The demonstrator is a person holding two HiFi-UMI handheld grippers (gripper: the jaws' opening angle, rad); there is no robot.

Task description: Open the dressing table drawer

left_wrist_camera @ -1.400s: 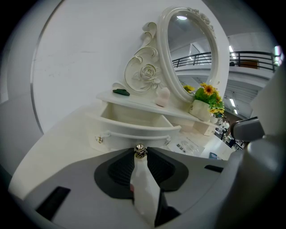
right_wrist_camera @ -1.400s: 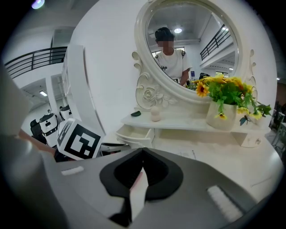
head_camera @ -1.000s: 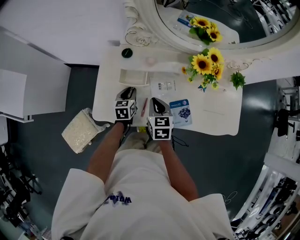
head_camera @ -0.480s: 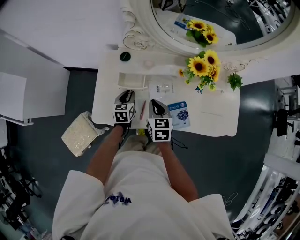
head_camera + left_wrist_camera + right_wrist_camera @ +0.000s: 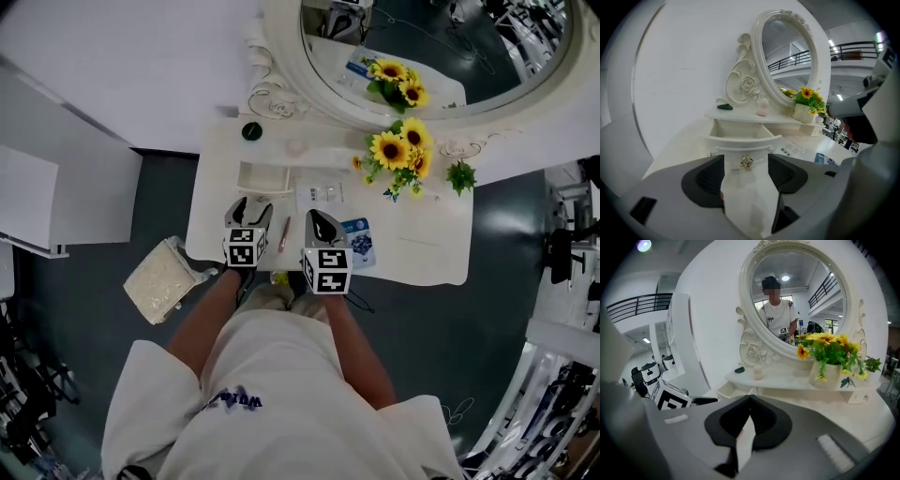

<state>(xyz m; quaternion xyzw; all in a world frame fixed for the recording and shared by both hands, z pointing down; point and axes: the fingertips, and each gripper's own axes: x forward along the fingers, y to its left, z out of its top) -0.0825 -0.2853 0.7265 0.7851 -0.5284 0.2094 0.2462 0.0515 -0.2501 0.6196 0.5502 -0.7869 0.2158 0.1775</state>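
The white dressing table (image 5: 422, 248) bears a small drawer (image 5: 265, 176) at its back left, which stands pulled out under a low shelf. In the left gripper view the drawer (image 5: 740, 135) shows its hollow inside and a gold knob (image 5: 747, 162) on its front. My left gripper (image 5: 249, 206) (image 5: 746, 174) is open in front of that knob. Its jaws have just been opening; the knob shows in the gap and neither pad presses on it. My right gripper (image 5: 322, 221) (image 5: 749, 399) hangs shut and empty over the table's front, right of the left one.
A red pen (image 5: 282, 232) lies between the grippers, with a blue packet (image 5: 354, 242) and a printed card (image 5: 323, 194) nearby. Sunflowers (image 5: 398, 155) stand under the oval mirror (image 5: 422, 47). A beige bag (image 5: 157, 278) sits on the floor at the left.
The left gripper's jaws have spread apart in front of the drawer. The right gripper has drawn back a little toward the person.
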